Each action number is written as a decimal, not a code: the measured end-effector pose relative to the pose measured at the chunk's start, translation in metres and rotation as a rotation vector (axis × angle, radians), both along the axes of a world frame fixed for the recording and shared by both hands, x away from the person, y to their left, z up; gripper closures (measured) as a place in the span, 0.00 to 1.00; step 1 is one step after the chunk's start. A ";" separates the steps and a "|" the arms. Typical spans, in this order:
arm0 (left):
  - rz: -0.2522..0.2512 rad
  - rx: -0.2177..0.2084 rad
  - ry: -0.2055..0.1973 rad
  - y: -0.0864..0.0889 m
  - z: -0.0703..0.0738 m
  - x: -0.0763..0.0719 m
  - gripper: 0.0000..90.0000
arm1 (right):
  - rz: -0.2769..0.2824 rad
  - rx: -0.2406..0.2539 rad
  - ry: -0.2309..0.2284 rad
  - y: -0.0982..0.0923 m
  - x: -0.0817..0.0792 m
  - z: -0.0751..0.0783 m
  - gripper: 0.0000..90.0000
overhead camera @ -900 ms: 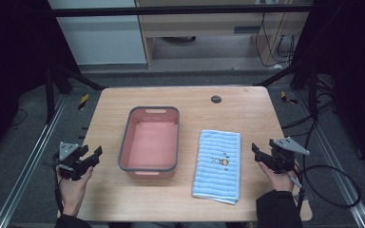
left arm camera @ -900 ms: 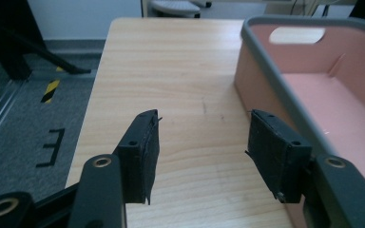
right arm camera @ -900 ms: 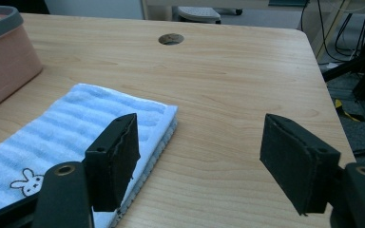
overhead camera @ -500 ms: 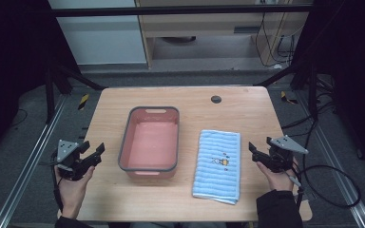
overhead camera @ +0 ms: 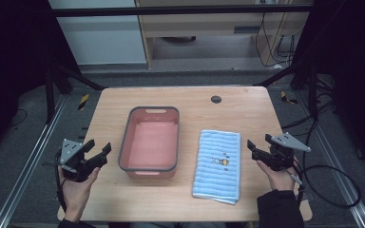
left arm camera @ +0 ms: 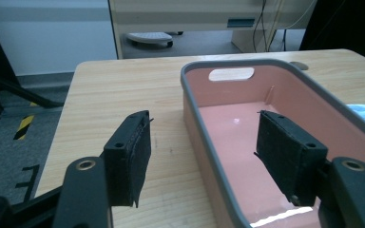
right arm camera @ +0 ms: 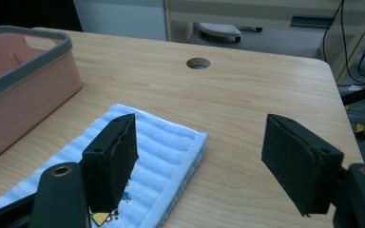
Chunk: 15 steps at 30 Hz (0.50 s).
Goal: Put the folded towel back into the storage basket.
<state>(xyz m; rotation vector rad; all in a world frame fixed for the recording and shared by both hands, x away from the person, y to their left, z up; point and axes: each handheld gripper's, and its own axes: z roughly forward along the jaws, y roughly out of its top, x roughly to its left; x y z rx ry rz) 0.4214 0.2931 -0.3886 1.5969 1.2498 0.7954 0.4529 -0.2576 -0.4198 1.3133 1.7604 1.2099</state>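
- My left gripper (overhead camera: 96,154) hangs spread and empty, just left of the pink basin (overhead camera: 150,142).
- My right gripper (overhead camera: 257,148) is spread too, near the right edge of the folded blue towel (overhead camera: 218,164).
- The towel lies flat on the table (overhead camera: 195,102), beside the basin.

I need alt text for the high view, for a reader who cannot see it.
A person's hands hold an open left tool and open right tool at the sides of a wooden table. Between them sit an empty pink bin and a folded blue striped towel.
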 end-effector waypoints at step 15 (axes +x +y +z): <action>-0.067 0.038 -0.031 -0.031 0.006 -0.008 0.39 | 0.021 -0.027 -0.025 0.006 0.000 0.013 0.39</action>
